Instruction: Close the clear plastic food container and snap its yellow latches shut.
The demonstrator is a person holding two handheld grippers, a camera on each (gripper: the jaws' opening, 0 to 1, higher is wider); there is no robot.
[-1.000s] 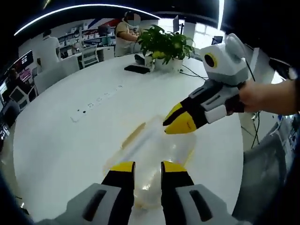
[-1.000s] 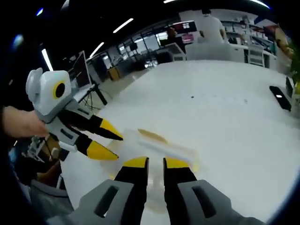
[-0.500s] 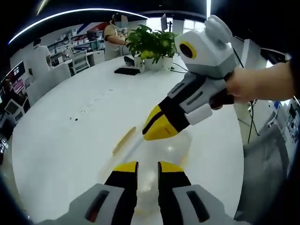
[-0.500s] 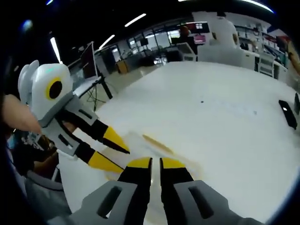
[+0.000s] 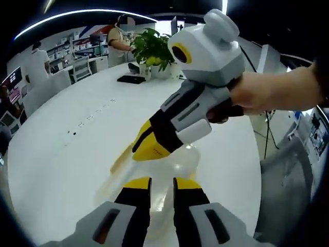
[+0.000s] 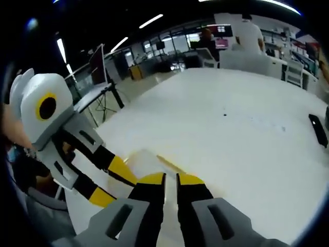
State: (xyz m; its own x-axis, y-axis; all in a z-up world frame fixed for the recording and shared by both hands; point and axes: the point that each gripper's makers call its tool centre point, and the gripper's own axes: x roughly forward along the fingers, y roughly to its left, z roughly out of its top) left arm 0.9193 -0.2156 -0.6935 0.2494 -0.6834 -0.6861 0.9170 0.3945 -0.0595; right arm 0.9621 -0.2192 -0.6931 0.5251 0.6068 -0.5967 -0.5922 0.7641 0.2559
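clear plastic food container (image 5: pixel 172 172) sitting on the white table (image 5: pixel 67 164) right ahead of the left gripper (image 5: pixel 160 182), jaws slightly apart, right gripper (image 5: pixel 149 147) tips over the lid, jaws nearly together, yellow latch (image 6: pixel 172 163) just past them, potted plant (image 5: pixel 152 49) far back

In the left gripper view, the left gripper (image 5: pixel 156 186) points forward with its yellow-tipped jaws a narrow gap apart. Just ahead of it, the right gripper (image 5: pixel 149 146) reaches in from the right, angled downward, jaws together, held by a bare hand (image 5: pixel 253 96). In the right gripper view, the right gripper's (image 6: pixel 171 181) jaws sit nearly closed, with the left gripper (image 6: pixel 114 180) entering from the left, jaws spread.
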